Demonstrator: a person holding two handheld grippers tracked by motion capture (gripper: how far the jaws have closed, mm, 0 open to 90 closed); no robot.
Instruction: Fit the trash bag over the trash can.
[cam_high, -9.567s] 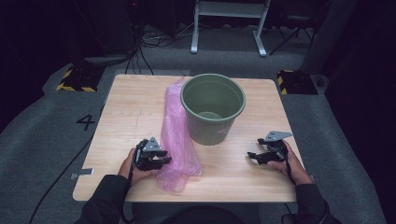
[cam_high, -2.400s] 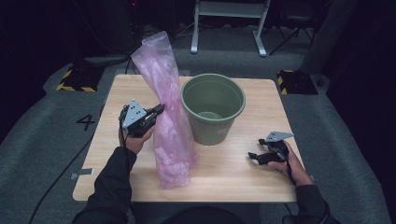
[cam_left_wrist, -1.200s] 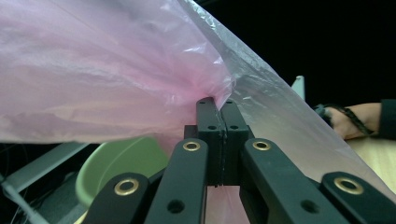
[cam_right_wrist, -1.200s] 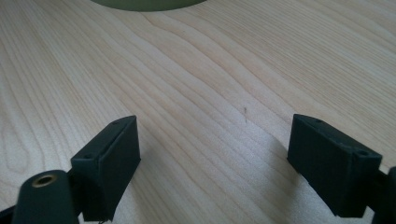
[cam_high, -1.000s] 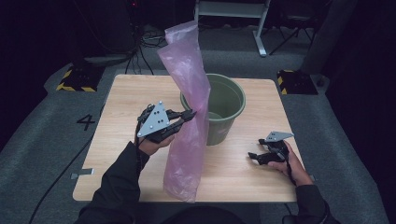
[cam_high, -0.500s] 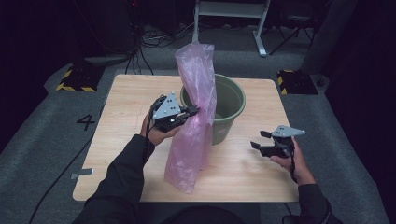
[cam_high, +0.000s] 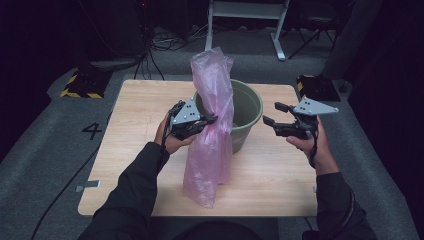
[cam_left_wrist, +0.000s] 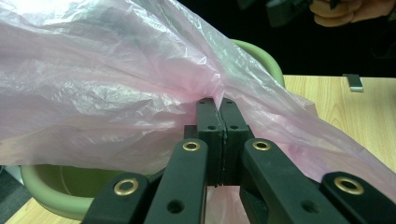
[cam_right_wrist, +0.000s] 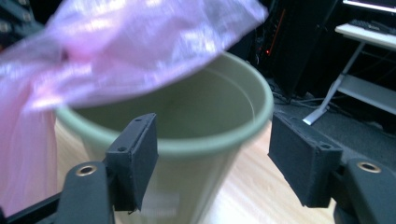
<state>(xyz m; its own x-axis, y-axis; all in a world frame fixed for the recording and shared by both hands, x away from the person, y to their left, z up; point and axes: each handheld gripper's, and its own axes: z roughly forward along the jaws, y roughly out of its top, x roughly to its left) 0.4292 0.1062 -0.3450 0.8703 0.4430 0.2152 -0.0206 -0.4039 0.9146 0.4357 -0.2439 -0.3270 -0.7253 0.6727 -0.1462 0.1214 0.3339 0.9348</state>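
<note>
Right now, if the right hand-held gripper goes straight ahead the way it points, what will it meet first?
Most likely the green bucket: the right hand-held gripper stands open, its jaws framing the bucket's rim. Depth is unclear.

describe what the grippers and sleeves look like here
Both the left gripper and the right gripper are black, each topped by a grey three-cornered plate. Their black link arms carry brass-coloured rivets, ending in flat rectangular black pads. The person wears dark long sleeves.
</note>
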